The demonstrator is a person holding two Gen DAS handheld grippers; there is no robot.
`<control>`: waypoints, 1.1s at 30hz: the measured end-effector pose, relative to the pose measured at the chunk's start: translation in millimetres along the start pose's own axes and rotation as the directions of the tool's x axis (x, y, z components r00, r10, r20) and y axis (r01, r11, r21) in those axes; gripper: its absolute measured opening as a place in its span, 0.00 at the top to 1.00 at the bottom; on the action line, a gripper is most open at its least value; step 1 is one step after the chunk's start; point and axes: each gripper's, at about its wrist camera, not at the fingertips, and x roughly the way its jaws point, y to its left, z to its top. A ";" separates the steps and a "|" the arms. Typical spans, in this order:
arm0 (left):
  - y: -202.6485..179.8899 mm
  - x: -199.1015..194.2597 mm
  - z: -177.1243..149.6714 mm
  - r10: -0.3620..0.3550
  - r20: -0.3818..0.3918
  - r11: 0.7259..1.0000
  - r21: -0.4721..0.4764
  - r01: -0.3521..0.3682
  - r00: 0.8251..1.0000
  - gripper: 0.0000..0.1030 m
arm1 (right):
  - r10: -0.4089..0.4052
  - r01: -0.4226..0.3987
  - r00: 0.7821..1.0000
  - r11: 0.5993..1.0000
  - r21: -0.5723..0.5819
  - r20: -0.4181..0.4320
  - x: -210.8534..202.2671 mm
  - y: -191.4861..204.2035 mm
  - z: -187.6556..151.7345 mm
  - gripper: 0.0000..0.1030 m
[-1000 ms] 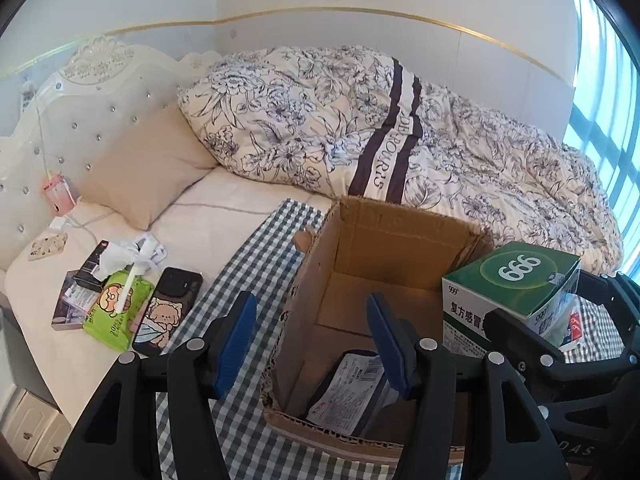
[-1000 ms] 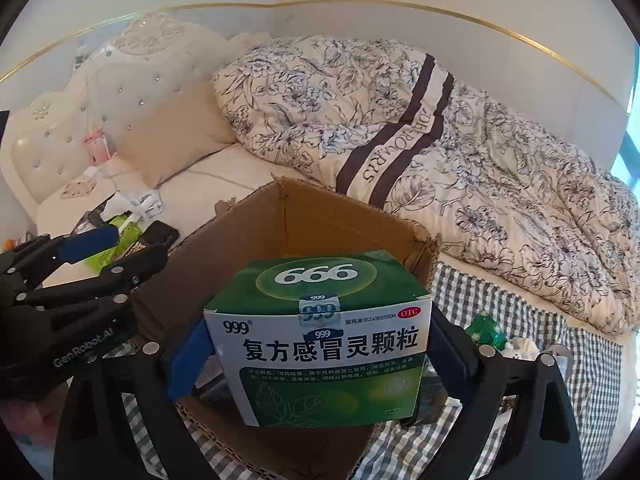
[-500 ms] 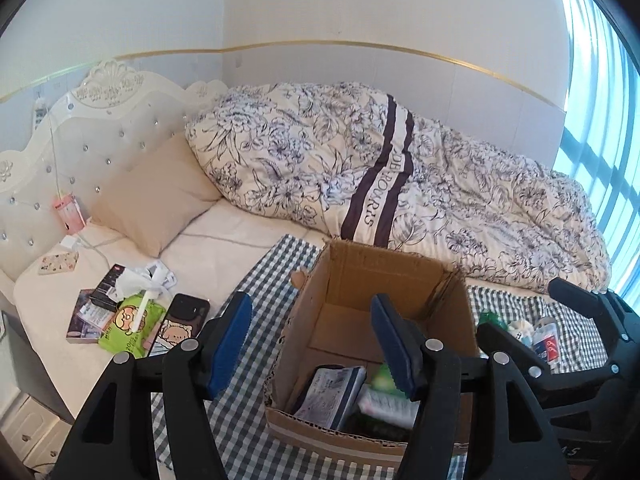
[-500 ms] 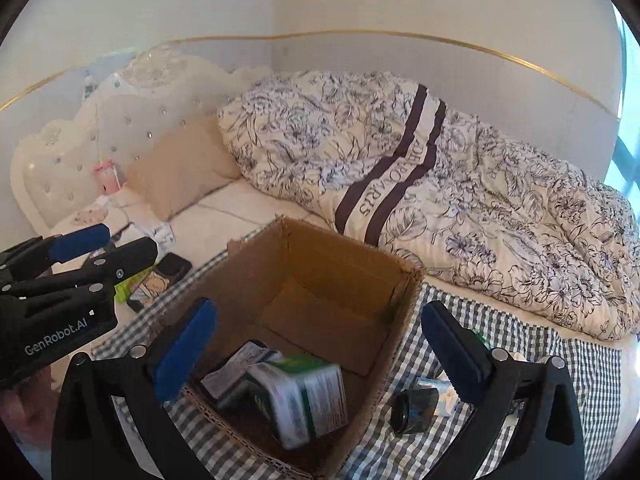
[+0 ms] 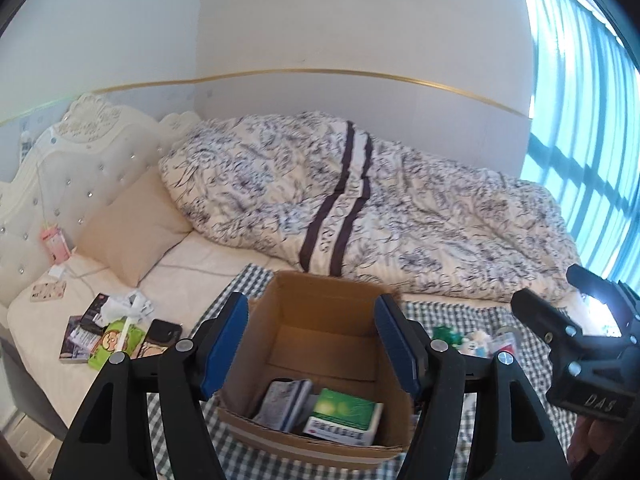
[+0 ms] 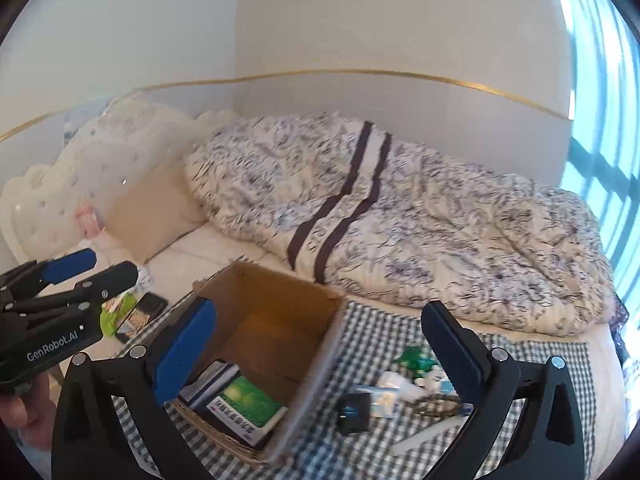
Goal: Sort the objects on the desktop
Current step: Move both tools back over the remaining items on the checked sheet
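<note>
Sorting looked partly done: a green medicine box (image 6: 243, 404) and a white packet (image 5: 285, 404) lay inside the cardboard box (image 5: 320, 320) on the checked cloth (image 6: 372, 344). The right gripper (image 6: 320, 356) stood with jaws wide and empty. The left gripper (image 5: 314, 348) held nothing, its jaws opening. Left to do, by my reading: a black plug adapter (image 6: 354, 414), a green toy (image 6: 414, 360) and small packets at about three o'clock of the carton.

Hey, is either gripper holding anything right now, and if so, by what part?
Nothing is held. The left gripper is opening and empty; the right gripper is open and empty. The green medicine box lies in the cardboard box.
</note>
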 end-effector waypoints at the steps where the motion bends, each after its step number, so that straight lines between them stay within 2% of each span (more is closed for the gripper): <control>1: -6.7 -3.0 1.0 -0.009 0.003 1.000 0.006 0.009 1.000 0.33 | -0.010 0.010 1.000 1.000 0.006 0.009 -6.6 -6.3 1.1 0.00; 6: -34.9 -16.5 4.0 -0.056 0.025 0.998 0.032 0.055 0.998 0.28 | -0.058 0.057 0.997 0.998 0.039 0.043 -36.0 -35.3 4.8 0.00; 10: -55.3 -25.5 6.3 -0.087 0.041 0.995 0.049 0.085 0.995 0.27 | -0.104 0.100 0.993 0.993 0.064 0.064 -56.9 -60.5 5.8 0.00; 16: -80.3 -33.3 8.4 -0.121 0.056 0.991 0.065 0.117 0.991 0.19 | -0.163 0.154 0.983 0.983 0.103 0.085 -82.9 -95.1 5.7 0.00; 20: -93.0 -36.4 8.4 -0.140 0.062 0.988 0.071 0.135 0.988 0.14 | -0.186 0.175 0.979 0.977 0.125 0.082 -92.3 -114.6 3.3 0.00; 26: -118.9 -36.8 9.3 -0.163 0.080 0.983 0.103 0.154 0.983 0.00 | -0.205 0.190 0.974 0.972 0.141 0.100 -102.3 -137.8 -3.2 0.00; 33: -150.0 -26.4 0.1 -0.190 0.066 0.975 0.126 0.181 0.980 0.00 | -0.245 0.232 0.967 0.958 0.166 0.065 -100.9 -166.4 -17.5 0.00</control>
